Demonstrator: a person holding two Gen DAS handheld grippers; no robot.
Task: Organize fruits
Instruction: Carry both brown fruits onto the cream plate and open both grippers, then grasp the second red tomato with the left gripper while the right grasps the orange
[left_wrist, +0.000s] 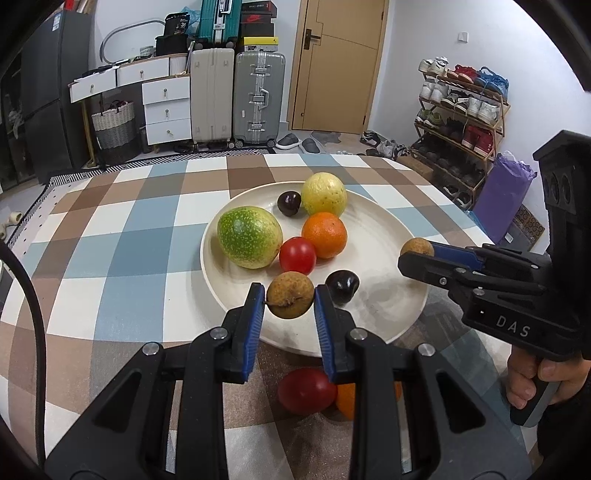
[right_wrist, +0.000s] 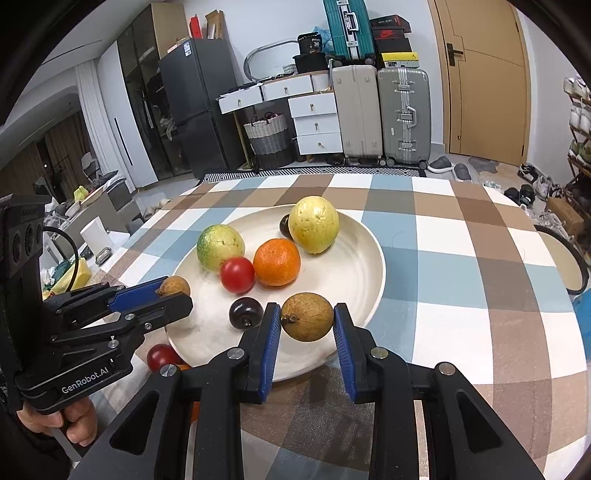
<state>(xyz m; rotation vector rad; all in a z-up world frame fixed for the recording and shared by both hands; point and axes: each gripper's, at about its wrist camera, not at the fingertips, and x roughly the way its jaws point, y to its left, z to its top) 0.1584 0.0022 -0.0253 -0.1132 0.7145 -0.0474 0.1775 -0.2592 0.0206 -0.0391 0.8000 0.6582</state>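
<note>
A white plate (left_wrist: 384, 236) on the checked tablecloth holds a green guava (left_wrist: 248, 236), a yellow guava (left_wrist: 324, 194), an orange (left_wrist: 325, 234), a red tomato (left_wrist: 297, 255) and two dark plums (left_wrist: 289, 202) (left_wrist: 343, 286). My left gripper (left_wrist: 290, 300) is shut on a brown longan (left_wrist: 290, 300) above the plate's near rim. My right gripper (right_wrist: 306, 316) is shut on a second brown longan (right_wrist: 307, 316) over the plate's right part; it also shows in the left wrist view (left_wrist: 416, 248). The left gripper shows in the right wrist view (right_wrist: 173, 290).
A second red tomato (left_wrist: 304, 389) and an orange (left_wrist: 347, 400) lie on the cloth before the plate, partly behind my left fingers. Suitcases (left_wrist: 258, 98), white drawers (left_wrist: 166, 110) and a shoe rack (left_wrist: 461, 110) stand beyond the table. A round dark-rimmed stool (right_wrist: 565, 258) is at the right.
</note>
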